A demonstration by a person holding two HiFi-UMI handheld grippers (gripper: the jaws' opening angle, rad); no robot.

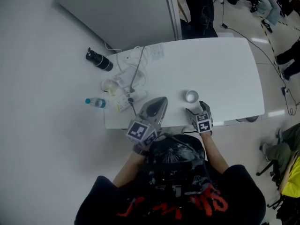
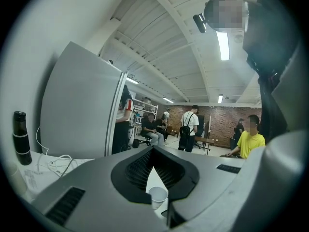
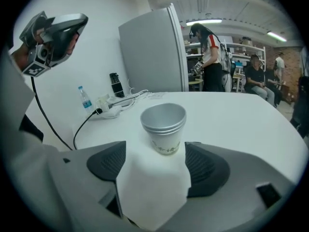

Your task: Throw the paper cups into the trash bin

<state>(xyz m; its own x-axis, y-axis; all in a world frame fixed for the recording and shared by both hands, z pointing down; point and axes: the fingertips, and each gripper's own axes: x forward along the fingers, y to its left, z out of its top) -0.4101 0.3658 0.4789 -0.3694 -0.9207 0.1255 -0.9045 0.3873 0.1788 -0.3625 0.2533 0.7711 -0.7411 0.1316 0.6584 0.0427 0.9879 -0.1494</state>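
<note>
Table (image 1: 225, 69) white in busy workshop — right tongs (image 1: 195, 108) wide at paper cups (image 1: 191, 96), left tongs (image 1: 158, 104) closed.

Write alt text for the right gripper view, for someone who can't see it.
A stack of paper cups stands upright on the white table between the tips of the right gripper's open jaws. Behind it to the left are a water bottle, a power strip and a dark flask, with the left gripper raised at top left.

no legible text or labels.
</note>
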